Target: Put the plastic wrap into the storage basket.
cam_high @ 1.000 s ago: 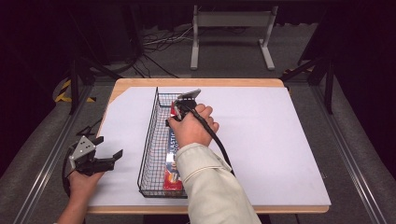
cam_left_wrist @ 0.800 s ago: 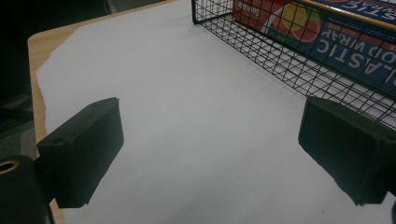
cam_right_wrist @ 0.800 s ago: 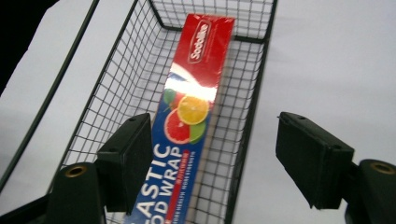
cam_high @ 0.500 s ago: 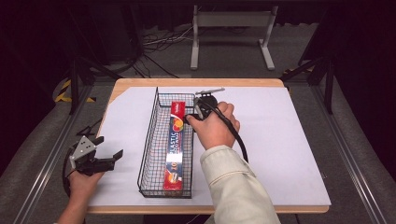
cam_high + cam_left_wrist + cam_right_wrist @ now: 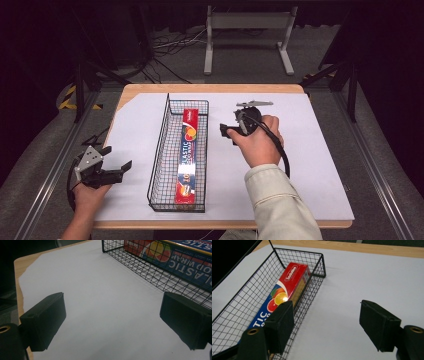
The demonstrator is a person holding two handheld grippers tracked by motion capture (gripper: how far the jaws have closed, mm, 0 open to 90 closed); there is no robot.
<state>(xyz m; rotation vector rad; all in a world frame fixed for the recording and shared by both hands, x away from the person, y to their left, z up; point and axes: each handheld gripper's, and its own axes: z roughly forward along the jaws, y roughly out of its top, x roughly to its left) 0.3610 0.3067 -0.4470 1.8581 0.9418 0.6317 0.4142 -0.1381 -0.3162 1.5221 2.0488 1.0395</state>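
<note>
A long red and blue plastic wrap box [image 5: 187, 152] lies flat in a black wire basket [image 5: 159, 150], against its right wall. My right gripper [image 5: 226, 132] hovers just right of the basket, open and empty, pointing toward it. In the right gripper view its jaws [image 5: 329, 325] stand wide apart over white paper, with the box [image 5: 289, 282] and basket [image 5: 318, 262] at the left. My left gripper [image 5: 119, 169] sits at the table's front left, open and empty. In the left gripper view [image 5: 112, 320] the basket [image 5: 150, 272] and box [image 5: 180, 257] lie to the upper right.
White paper [image 5: 310, 150] covers the wooden table [image 5: 220, 88]. A black cable [image 5: 280, 150] trails from the right gripper over the hand. Beyond the table stand a metal frame [image 5: 247, 30] and floor cables. Rails run along both sides of the table.
My right gripper has moved from above the basket to the right, out over the paper. The box stays lying in the basket. The left gripper has not moved.
</note>
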